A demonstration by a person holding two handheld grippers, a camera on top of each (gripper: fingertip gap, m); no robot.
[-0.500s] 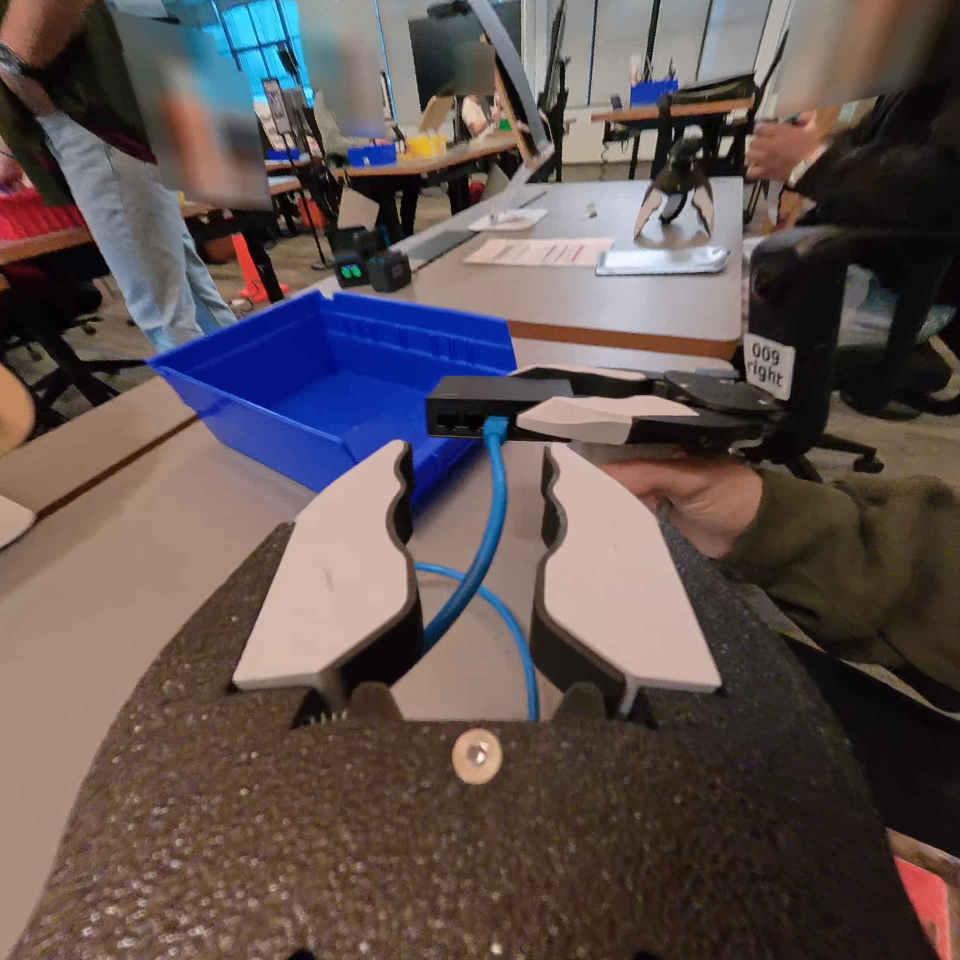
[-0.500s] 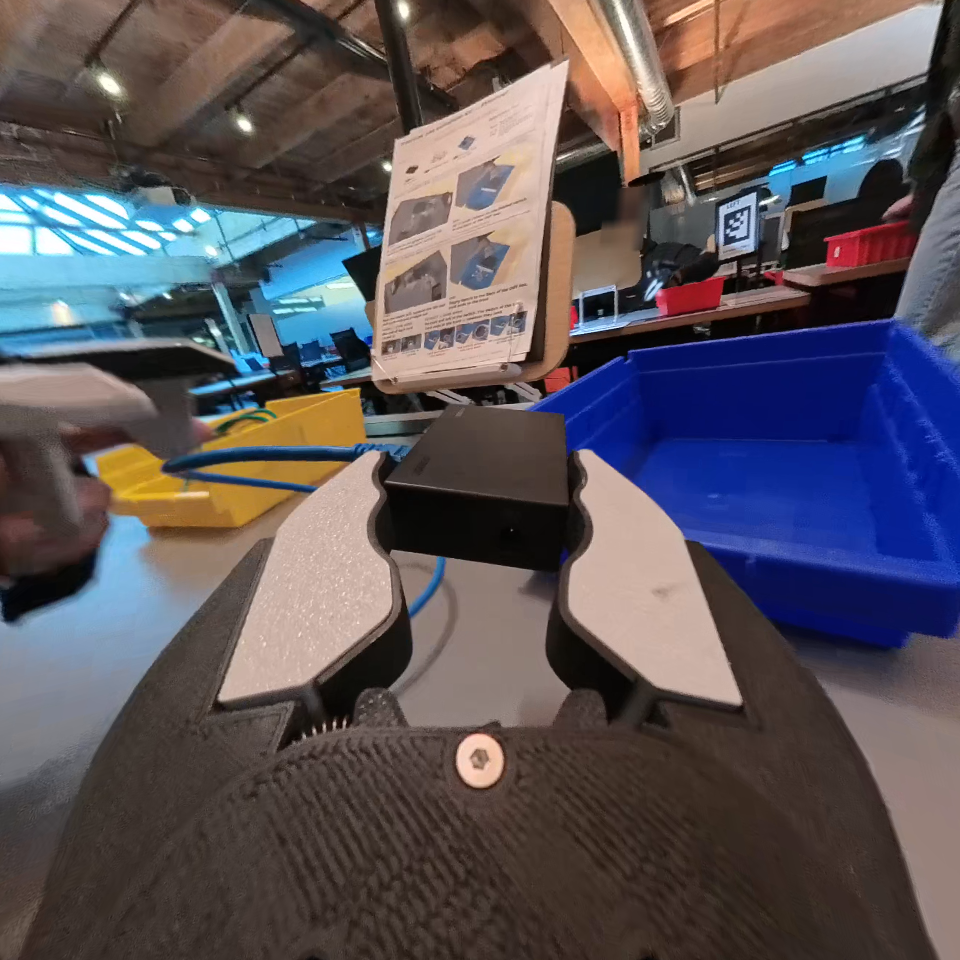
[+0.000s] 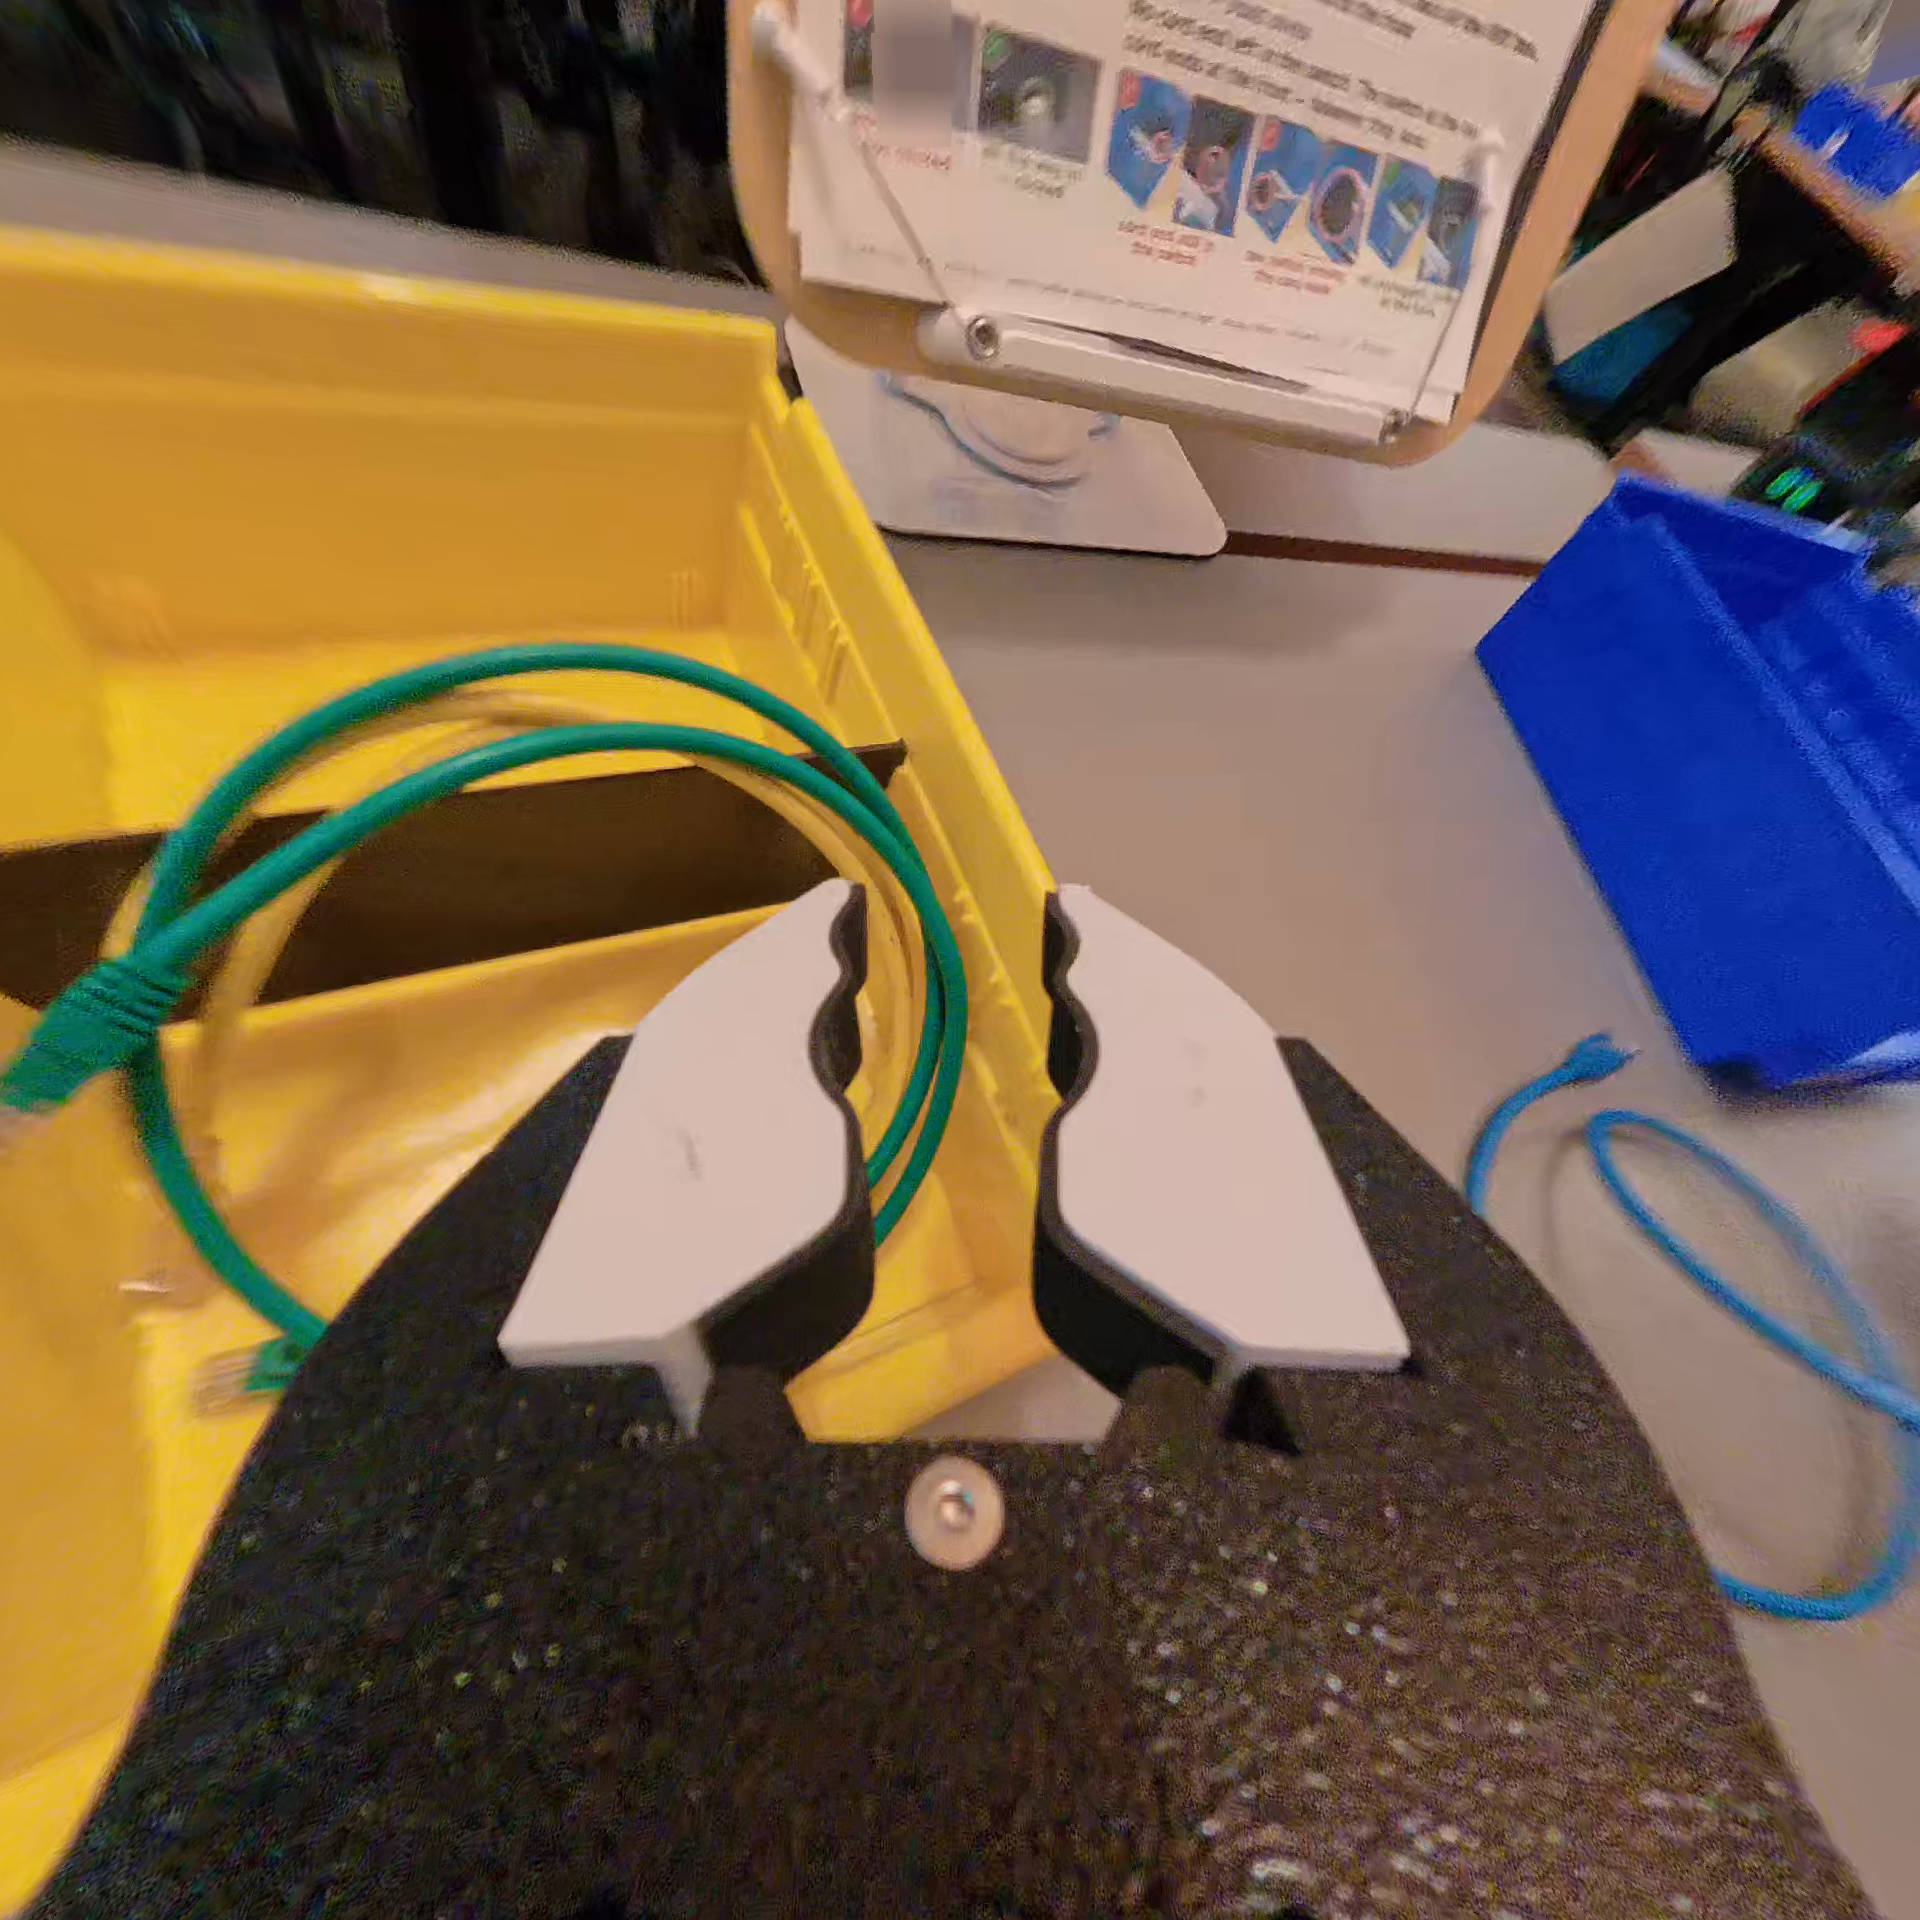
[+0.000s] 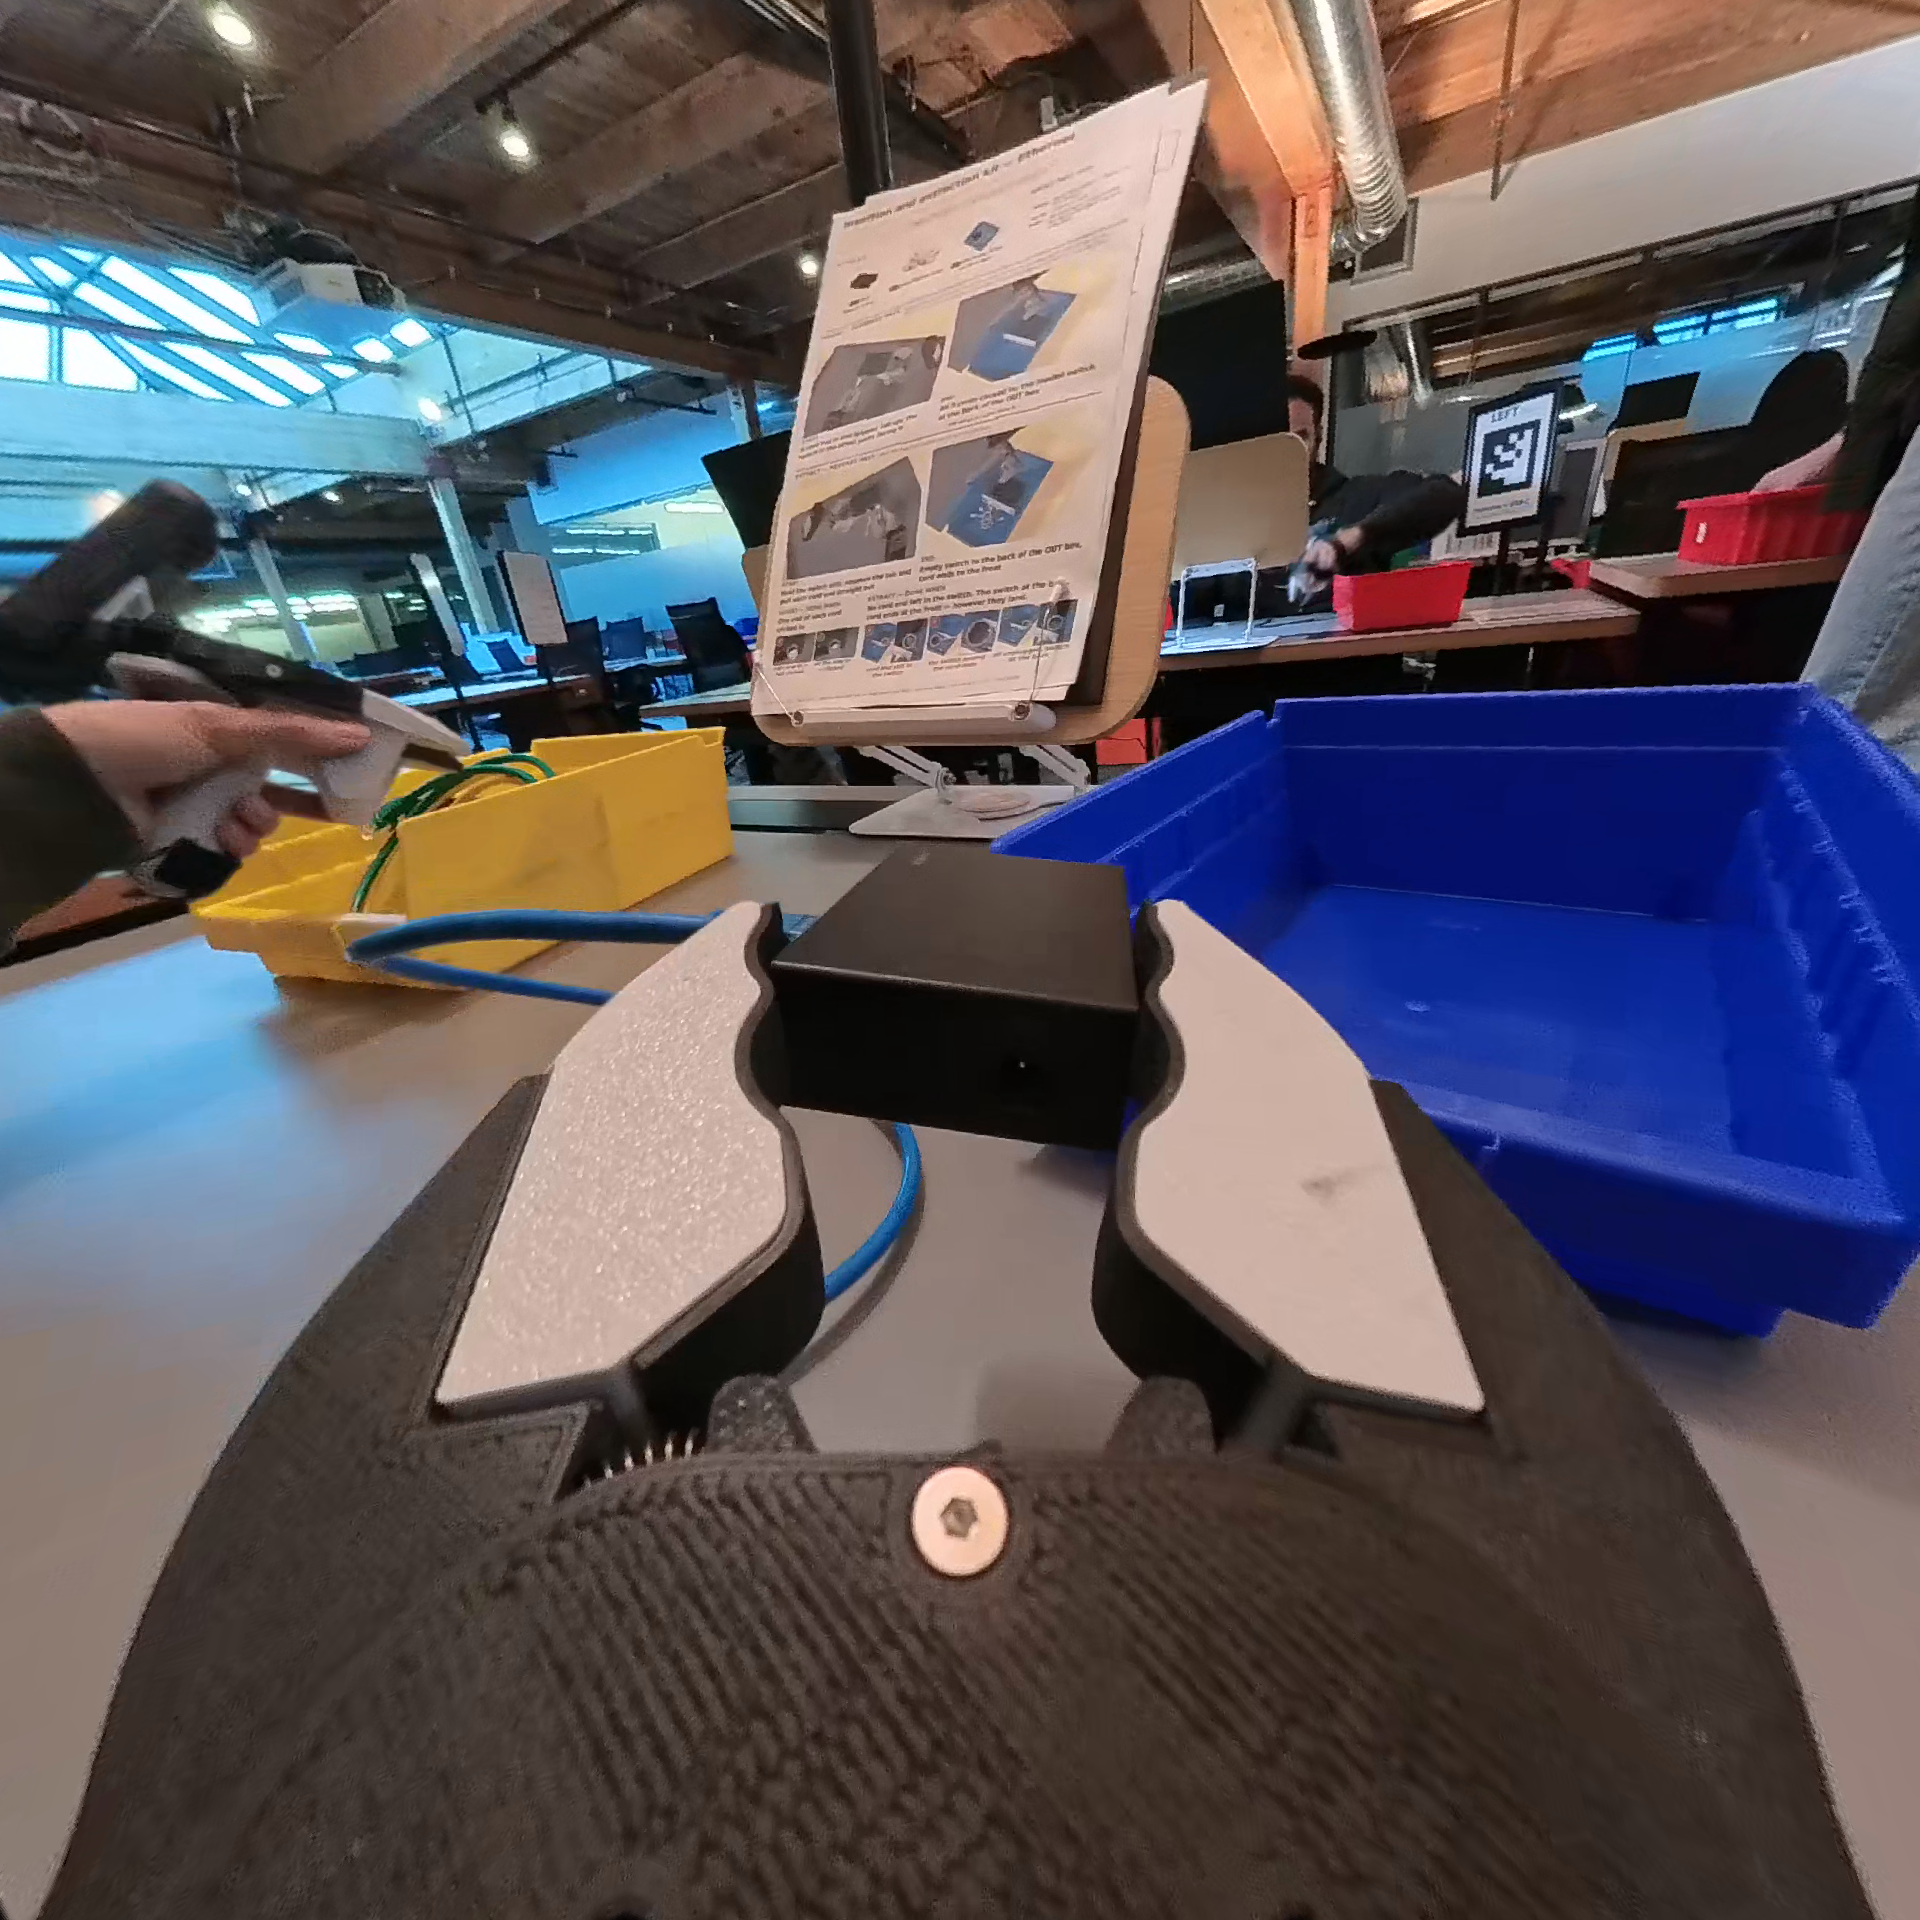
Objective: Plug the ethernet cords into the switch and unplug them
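My right gripper (image 4: 958, 920) is shut on the black switch (image 4: 956, 997) and holds it just above the grey table. A blue ethernet cord (image 4: 520, 930) runs left from behind the switch; its joint with the switch is hidden. The cord also lies looped on the table in the left wrist view (image 3: 1714, 1278), with one plug near the blue bin. My left gripper (image 3: 954, 904) is open and empty, over the right wall of the yellow bin (image 3: 416, 436). A green cord (image 3: 665, 665) lies coiled in that bin. The right wrist view shows the left gripper (image 4: 416, 748) above the green cord (image 4: 457, 779).
An empty blue bin (image 4: 1558, 987) stands to the right of the switch and also shows in the left wrist view (image 3: 1714, 810). A stand with an instruction sheet (image 4: 966, 468) is at the back of the table. A pale yellow cord (image 3: 894, 935) lies under the green one.
My left gripper has swung away from the switch and the blue cord to the yellow bin with the green cord. My right gripper still holds the switch.
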